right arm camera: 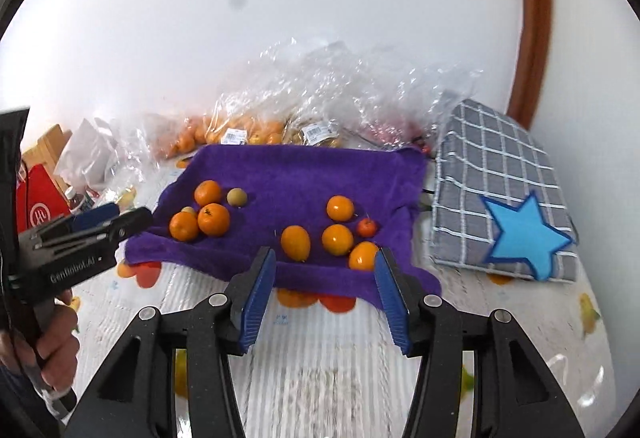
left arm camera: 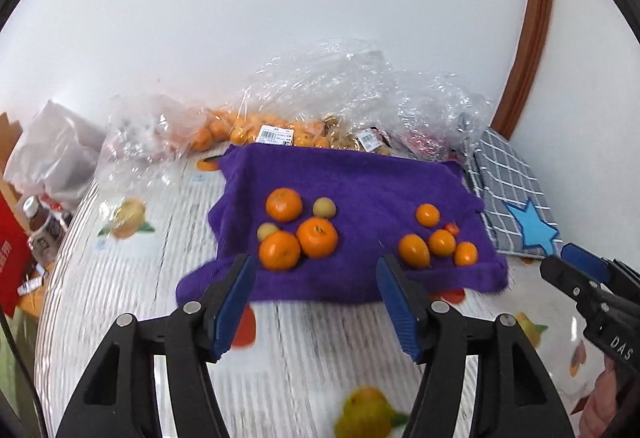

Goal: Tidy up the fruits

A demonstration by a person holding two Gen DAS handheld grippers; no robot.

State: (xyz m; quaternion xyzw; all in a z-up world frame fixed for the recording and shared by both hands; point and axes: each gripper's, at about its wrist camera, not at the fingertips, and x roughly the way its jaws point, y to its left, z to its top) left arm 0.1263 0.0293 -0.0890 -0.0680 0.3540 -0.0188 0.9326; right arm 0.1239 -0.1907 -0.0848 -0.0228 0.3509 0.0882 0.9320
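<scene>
A purple towel (left arm camera: 360,182) (right arm camera: 288,174) lies on the table with fruit in two groups. The left group has three large oranges (left arm camera: 318,237) (right arm camera: 213,219) and two small yellow-green fruits (left arm camera: 324,207) (right arm camera: 237,197). The right group has several smaller oranges (left arm camera: 414,251) (right arm camera: 296,243) and one small red fruit (left arm camera: 452,227) (right arm camera: 367,227). My left gripper (left arm camera: 316,266) is open and empty, just short of the towel's near edge. My right gripper (right arm camera: 326,258) is open and empty at the towel's near edge, before the right group. It also shows at the right of the left wrist view (left arm camera: 576,270).
Clear plastic bags of fruit (left arm camera: 280,130) (right arm camera: 256,130) lie along the wall behind the towel. A folded grey checked cloth with a blue star (left arm camera: 516,206) (right arm camera: 504,190) lies to the right. A red box (left arm camera: 12,262) and a bottle (left arm camera: 38,226) stand at the left.
</scene>
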